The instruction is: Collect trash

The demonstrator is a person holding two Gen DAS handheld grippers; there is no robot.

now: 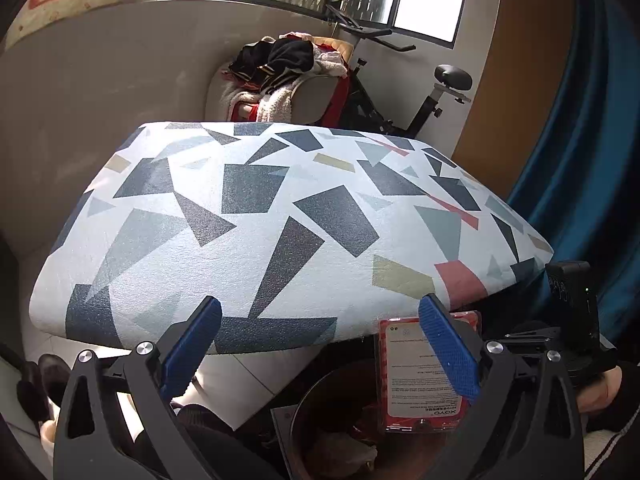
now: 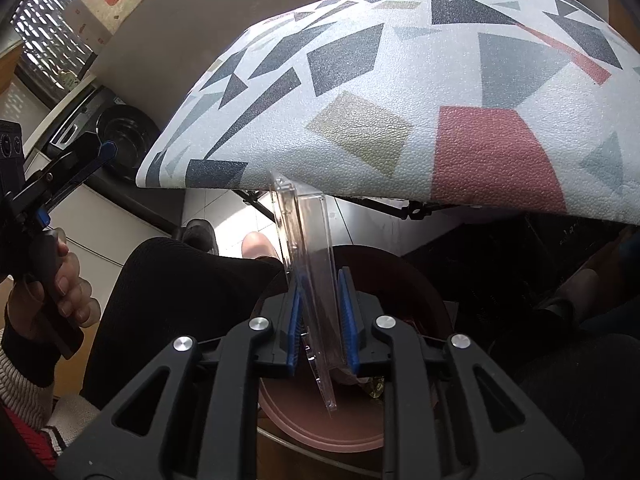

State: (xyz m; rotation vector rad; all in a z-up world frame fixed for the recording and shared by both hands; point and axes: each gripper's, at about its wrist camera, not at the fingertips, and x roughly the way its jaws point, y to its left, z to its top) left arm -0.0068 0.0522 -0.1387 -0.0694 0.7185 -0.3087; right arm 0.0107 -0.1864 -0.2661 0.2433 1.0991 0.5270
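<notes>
My right gripper (image 2: 322, 280) is shut on a clear plastic package (image 2: 306, 248), held edge-on above a brown round trash bin (image 2: 424, 292). In the left wrist view the same package (image 1: 404, 364) shows its red and white label face, hanging over the bin (image 1: 320, 396), which holds crumpled trash. My left gripper (image 1: 320, 312) is open and empty, in front of the patterned table (image 1: 280, 208), to the left of the package. It also shows in the right wrist view (image 2: 106, 150), held in a hand at the far left.
The table with a white, grey and red geometric cloth (image 2: 440, 92) overhangs the bin. A chair piled with clothes (image 1: 280, 76) and an exercise bike (image 1: 400, 80) stand behind. A blue curtain (image 1: 580, 160) hangs right. My knees (image 2: 180, 280) are left of the bin.
</notes>
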